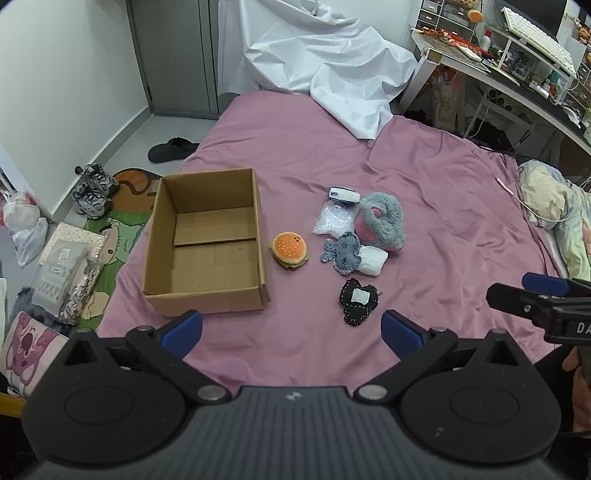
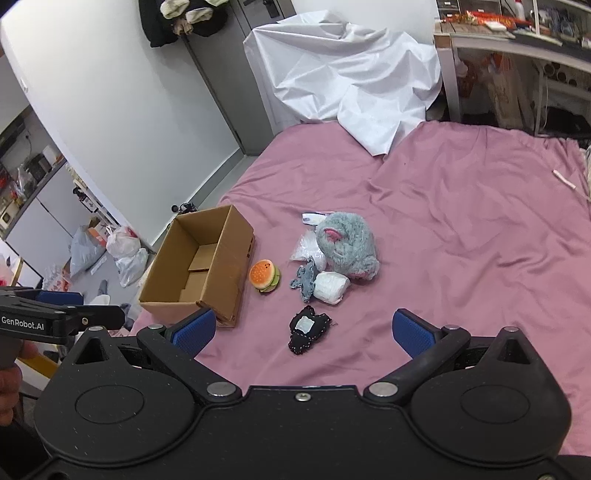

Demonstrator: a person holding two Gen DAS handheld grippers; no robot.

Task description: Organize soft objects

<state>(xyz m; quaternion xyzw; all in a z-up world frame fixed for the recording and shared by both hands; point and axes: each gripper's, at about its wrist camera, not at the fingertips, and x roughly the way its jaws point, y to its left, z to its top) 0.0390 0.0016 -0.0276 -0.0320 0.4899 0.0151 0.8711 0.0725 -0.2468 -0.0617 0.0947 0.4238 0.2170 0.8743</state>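
Jaws of both grippers spread wide and empty above the pink bed (image 1: 424, 177).
The left gripper (image 1: 291, 328) and right gripper (image 2: 304, 330) hang over the near edge; the cardboard box (image 1: 207, 243) sits left, the grey plush (image 1: 382, 221) right, the burger toy (image 1: 290, 249) between, the black pouch (image 1: 358, 301) nearest.

Lived-in home bedroom: bed (image 1: 424, 177) in pink sheet fills centre frame, slipper (image 1: 173, 148) and sneakers (image 1: 92, 188) on floor at left, cluttered worktop (image 1: 517, 70) with keyboard (image 1: 537, 35) upper right, pillow (image 1: 546, 195) right edge
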